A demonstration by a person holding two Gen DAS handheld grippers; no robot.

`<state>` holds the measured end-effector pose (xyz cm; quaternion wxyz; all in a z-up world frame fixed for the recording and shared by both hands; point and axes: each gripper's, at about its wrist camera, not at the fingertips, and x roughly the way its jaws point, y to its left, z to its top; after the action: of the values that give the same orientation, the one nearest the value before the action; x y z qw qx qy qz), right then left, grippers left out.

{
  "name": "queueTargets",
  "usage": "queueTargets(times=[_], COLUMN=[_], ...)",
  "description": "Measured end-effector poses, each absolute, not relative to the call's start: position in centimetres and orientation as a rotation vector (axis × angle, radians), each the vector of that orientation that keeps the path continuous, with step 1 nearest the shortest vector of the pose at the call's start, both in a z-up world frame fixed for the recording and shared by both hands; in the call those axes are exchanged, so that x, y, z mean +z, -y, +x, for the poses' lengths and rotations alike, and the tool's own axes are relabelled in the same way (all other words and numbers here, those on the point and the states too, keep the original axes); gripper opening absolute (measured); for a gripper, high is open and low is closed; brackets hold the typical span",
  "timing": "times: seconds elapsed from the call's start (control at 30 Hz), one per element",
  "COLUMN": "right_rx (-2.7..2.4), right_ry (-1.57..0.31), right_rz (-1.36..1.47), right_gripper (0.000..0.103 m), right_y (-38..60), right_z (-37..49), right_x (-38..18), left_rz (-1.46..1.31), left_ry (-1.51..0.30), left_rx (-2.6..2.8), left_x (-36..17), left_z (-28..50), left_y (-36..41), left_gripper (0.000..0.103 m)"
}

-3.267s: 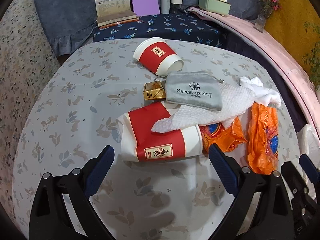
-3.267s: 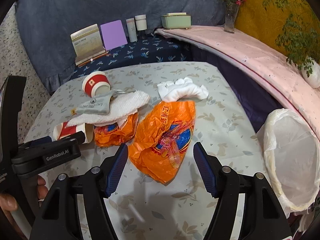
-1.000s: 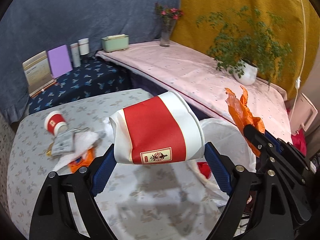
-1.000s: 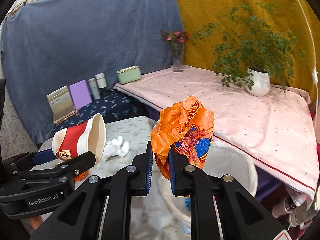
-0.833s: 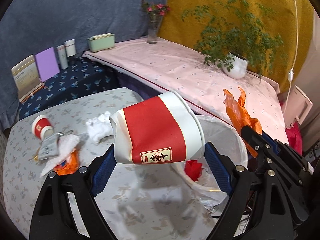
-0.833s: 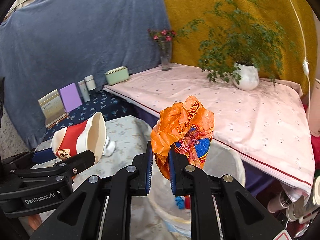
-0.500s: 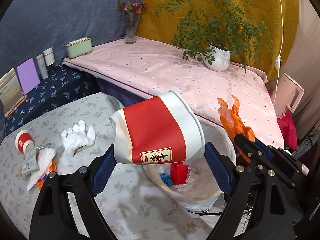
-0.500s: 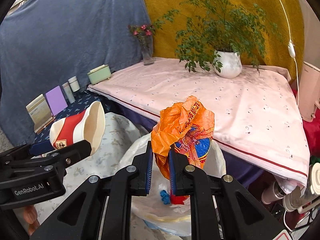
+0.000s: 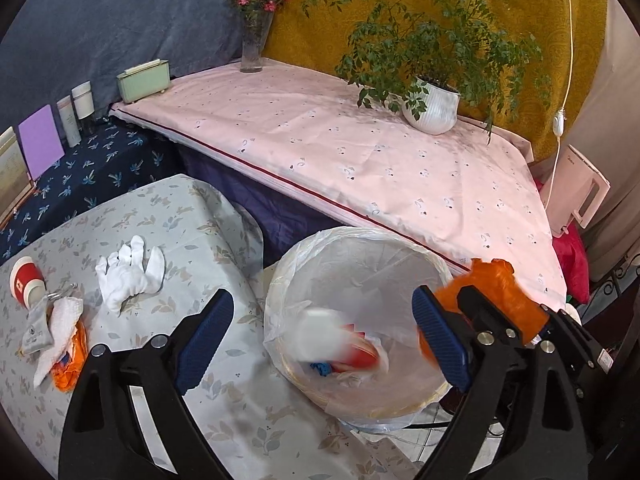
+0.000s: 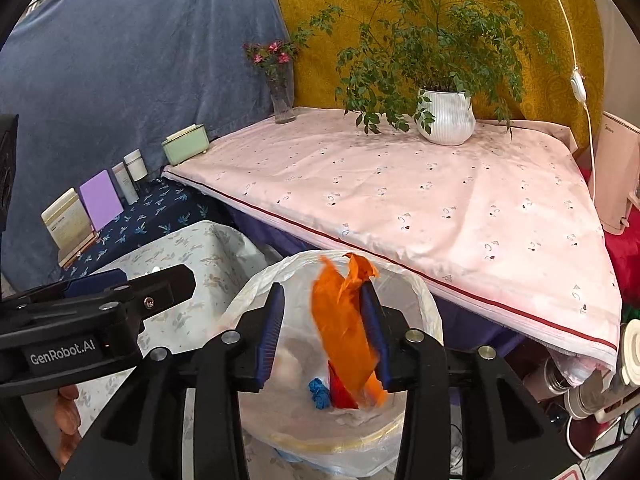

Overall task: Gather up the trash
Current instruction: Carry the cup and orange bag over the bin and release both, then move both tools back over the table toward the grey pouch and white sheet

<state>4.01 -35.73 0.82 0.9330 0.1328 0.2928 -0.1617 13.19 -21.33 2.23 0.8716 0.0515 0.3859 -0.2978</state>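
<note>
My left gripper [image 9: 320,300] hangs over the white-lined trash bin [image 9: 360,236], its jaws opening wide with nothing between them. The red-and-white paper cup [image 9: 332,340] is a blur inside the bin, falling. My right gripper [image 10: 320,292] is above the same bin [image 10: 420,292] and its jaws are opening. The orange wrapper [image 10: 344,328] slides down between them, loose, brushing the right pad only. On the table [image 9: 180,220] lie a white glove [image 9: 128,276], a small red cup [image 9: 24,284], a grey pouch [image 9: 38,328], a white cloth [image 9: 60,320] and another orange wrapper [image 9: 74,356].
A pink-covered bench [image 9: 360,140] runs behind the bin, carrying a potted plant [image 9: 432,104], a flower vase [image 9: 252,48] and a green box [image 9: 142,80]. Blue and red scraps [image 10: 318,394] lie in the bin. Fingers of a hand [image 10: 66,412] show under the left gripper.
Both grippers swung from the table to above the bin. The left let go of the paper cup, which drops in. The right opened and the orange wrapper is slipping down.
</note>
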Motion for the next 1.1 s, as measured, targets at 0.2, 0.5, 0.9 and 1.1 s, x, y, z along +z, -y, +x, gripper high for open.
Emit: queueTargets(times=[0.2,0.5,0.9,1.1], right_rx=[-0.325,-0.302,-0.267,-0.230], right_ry=[-0.596,-0.605,-0.593,-0.596], right_rz=[0.262,0.232,0.233,0.214], right_gripper=[0.043,0.043,0.051,0.053], right_y=[35.7,34.8,32.8,30.7], right_z=[4.2,5.3,5.9,6.5], right_x=[1.0,1.1,1.8,2.0], left_rz=[0.087,0.053,0.016,-0.008], left_ry=[-0.813,-0.810,-0.806,-0.811], left_rx=[-0.600,-0.547,-0.449,-0.397], left_x=[2.2,2.3,2.1,1.6], left_z=[13.6,14.0,15.0,15.4], left_y=[20.3,18.0,13.9,11.2], left_gripper=[0.087,0.087,0.090,0.091])
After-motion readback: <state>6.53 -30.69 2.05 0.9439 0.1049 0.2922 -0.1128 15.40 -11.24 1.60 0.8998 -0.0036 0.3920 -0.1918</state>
